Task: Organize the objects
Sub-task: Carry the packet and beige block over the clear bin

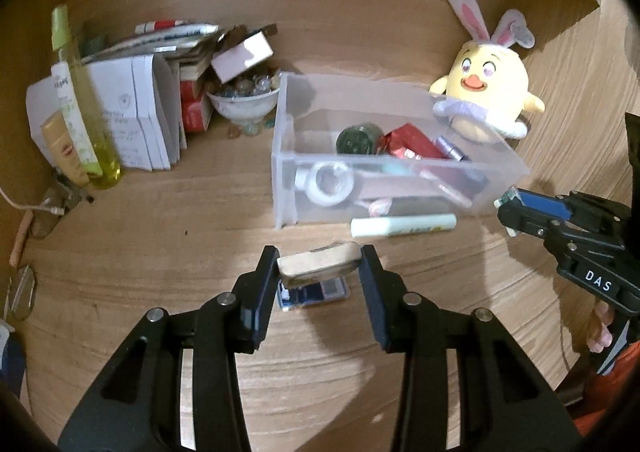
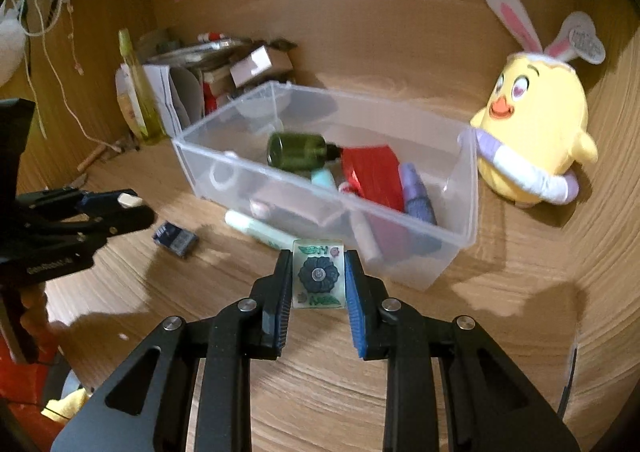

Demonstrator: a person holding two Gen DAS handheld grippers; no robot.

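The left gripper (image 1: 320, 268) was clamped on a beige block (image 1: 318, 264) above the wooden desk (image 1: 160, 252), and the right gripper (image 2: 319, 276) was clamped on a flower-printed tile (image 2: 319, 274), both held just in front of the clear plastic bin (image 2: 468, 219) of toiletries.

Clear plastic bin (image 2: 466, 187) (glossy), wood-grain desk (image 2: 500, 332)

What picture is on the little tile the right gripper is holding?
A dark blue flower with green leaves on a pale tile, seen best in the right wrist view.
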